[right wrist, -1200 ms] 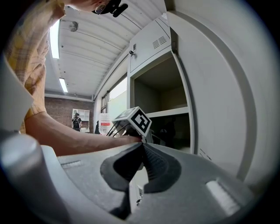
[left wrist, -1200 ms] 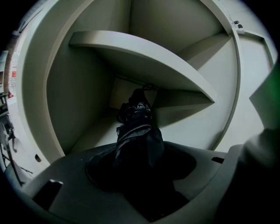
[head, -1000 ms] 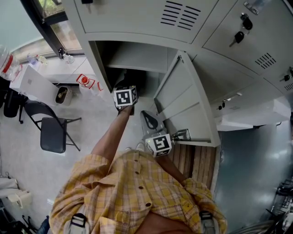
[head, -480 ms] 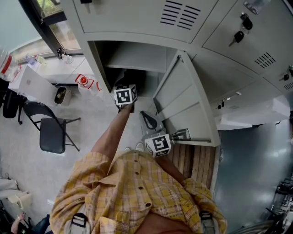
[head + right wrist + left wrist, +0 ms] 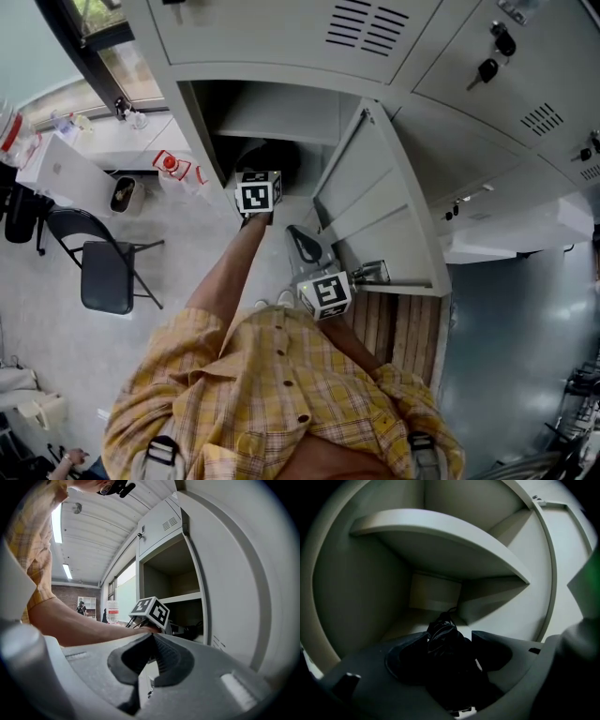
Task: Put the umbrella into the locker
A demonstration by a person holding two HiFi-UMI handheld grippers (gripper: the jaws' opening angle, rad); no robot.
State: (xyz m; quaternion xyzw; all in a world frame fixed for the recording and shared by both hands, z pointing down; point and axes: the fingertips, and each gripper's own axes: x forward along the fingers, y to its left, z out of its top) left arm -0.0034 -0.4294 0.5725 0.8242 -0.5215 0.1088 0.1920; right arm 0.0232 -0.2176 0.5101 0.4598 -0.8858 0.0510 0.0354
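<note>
The black folded umbrella (image 5: pixel 446 641) lies on the floor of the open locker compartment (image 5: pixel 199 127), under its inner shelf (image 5: pixel 440 541). My left gripper (image 5: pixel 450 637) reaches into that compartment with the umbrella between its jaws. The jaws have just been opening, and their pads look clear of the fabric. In the head view its marker cube (image 5: pixel 258 192) sits at the locker mouth. My right gripper (image 5: pixel 151 639) is shut and empty. It hangs outside the locker, beside the open door (image 5: pixel 375 206), with its cube (image 5: pixel 325 293) near the person's chest.
A black folding chair (image 5: pixel 103 272) and a white table (image 5: pixel 75 164) with bottles stand at the left. Keys (image 5: pixel 487 70) hang in the closed upper locker doors at the right. Wooden slats (image 5: pixel 403 337) lie on the floor below the open door.
The left gripper's cube has rolled a little and edged slightly towards the locker. The right gripper has stayed where it was.
</note>
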